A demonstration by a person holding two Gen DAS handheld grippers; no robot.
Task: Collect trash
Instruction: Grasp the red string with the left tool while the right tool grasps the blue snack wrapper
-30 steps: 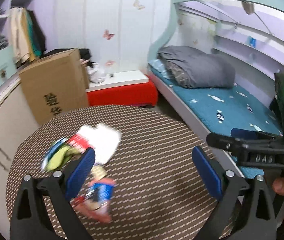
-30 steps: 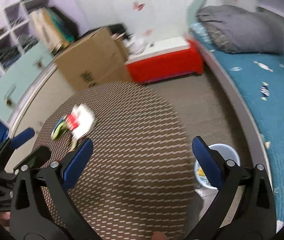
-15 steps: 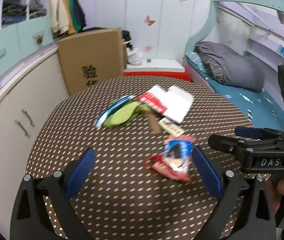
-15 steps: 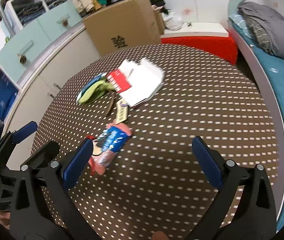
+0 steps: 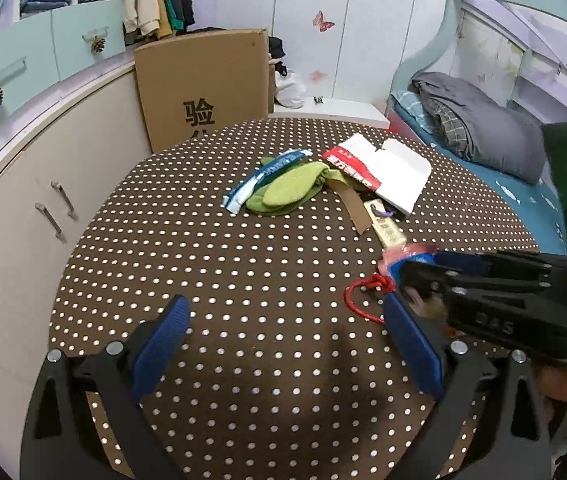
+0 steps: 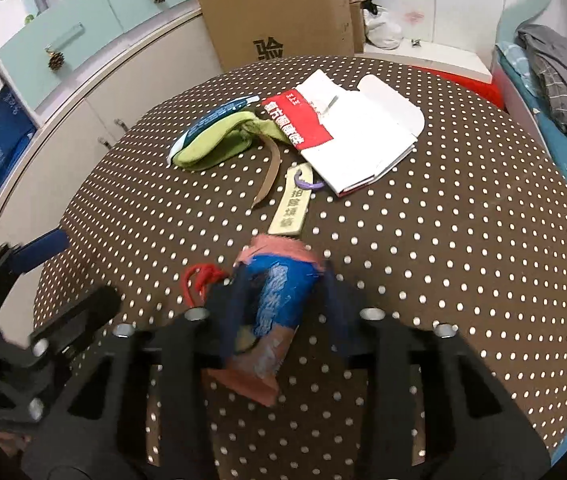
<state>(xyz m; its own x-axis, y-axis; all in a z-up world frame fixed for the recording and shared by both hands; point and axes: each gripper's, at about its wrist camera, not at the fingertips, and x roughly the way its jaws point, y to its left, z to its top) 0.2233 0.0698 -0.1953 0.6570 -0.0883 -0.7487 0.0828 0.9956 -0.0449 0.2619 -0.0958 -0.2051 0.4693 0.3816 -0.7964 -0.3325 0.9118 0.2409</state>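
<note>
— Crinkly foil, by the look of it: the snack wrapper (image 6: 279, 312) sits right between the fingers (image 6: 235, 312) of the right gripper (image 6: 281, 308), which have narrowed around its middle. Blurred, though, so I can't tell whether they've truly pinched it or are only just touching.

— How will it handle?

— Light and floppy, I'd judge, maybe a bit slippery. It should crumple rather than resist, so the middle is a fair place to grip; the flat sealed ends would likely slide out.

— And the red cord (image 6: 199, 280)?

— Just left of those fingers, touching the wrapper, possibly tied to it. It may drag along.

— The other hand?

— The left gripper (image 5: 283, 344) hangs over bare tabletop (image 5: 211, 264), fingers spread wide, holding nothing.

— Anything readable?

— Beyond the right fingertips lies a cream tag (image 6: 289, 210) with four Chinese characters I can't make out cleanly. Farther ahead, a white box (image 6: 359, 136) has a red band with white Chinese lettering, too small to read. The cardboard carton (image 6: 279, 12) behind shows a large 验. "DAS" is stamped on the right gripper's body in the left view. A green cloth (image 6: 215, 144) lies ahead-left.
</note>
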